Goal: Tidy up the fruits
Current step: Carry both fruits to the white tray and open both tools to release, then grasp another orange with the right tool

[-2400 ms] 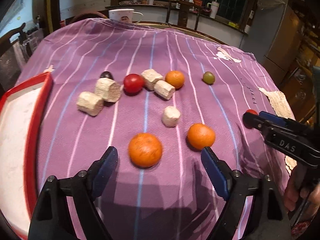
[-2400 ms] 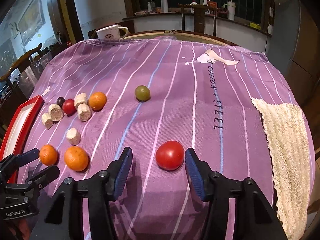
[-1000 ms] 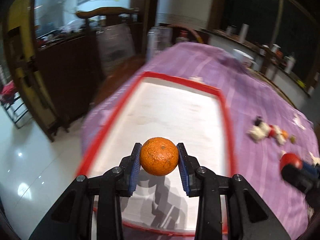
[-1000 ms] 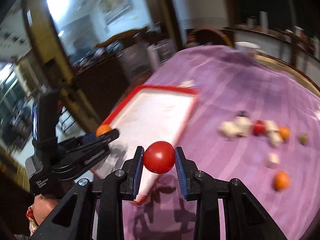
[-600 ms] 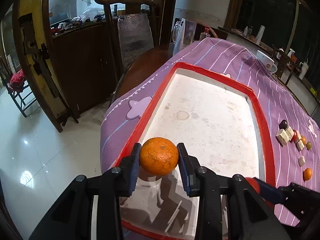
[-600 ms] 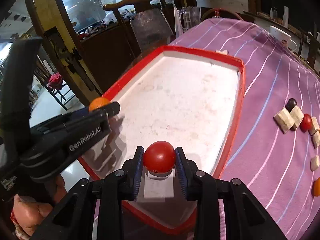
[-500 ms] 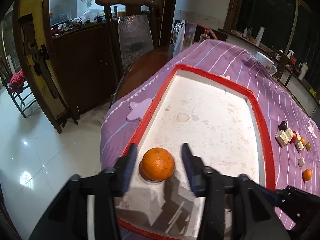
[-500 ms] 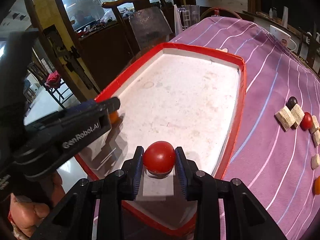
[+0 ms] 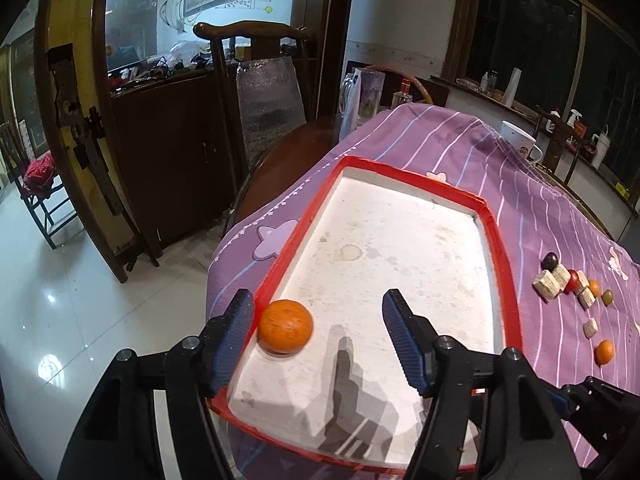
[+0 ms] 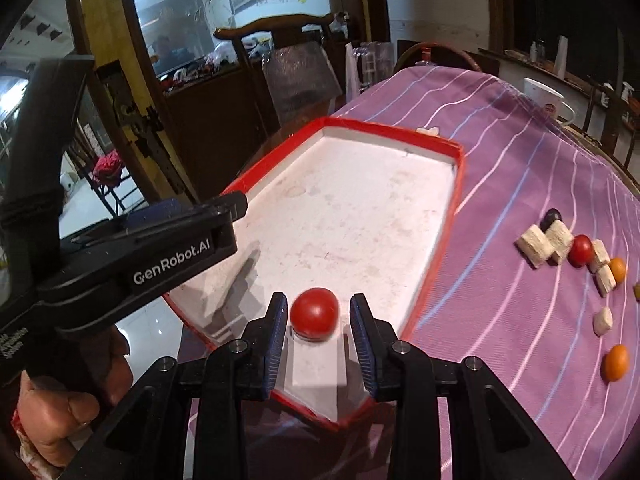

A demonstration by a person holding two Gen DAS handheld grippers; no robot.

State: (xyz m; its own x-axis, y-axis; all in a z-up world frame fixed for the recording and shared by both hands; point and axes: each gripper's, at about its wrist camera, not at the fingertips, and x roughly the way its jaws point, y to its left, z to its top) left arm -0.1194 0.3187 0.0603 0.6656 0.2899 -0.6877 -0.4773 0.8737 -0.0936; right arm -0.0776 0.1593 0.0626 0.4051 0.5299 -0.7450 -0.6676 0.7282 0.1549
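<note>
Resting beside left jaw, orange (image 9: 285, 327), tomato (image 10: 314, 312) between right jaws

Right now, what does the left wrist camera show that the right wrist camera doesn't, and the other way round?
Only the left wrist view shows the orange lying in the red-rimmed tray, near its left edge, between the open fingers of the left hand-held gripper.

Only the right wrist view shows the red tomato in the tray, between the slightly parted fingers of the right hand-held gripper.

Both show the tray, the purple striped cloth, and the fruit and pale blocks left on it.
</note>
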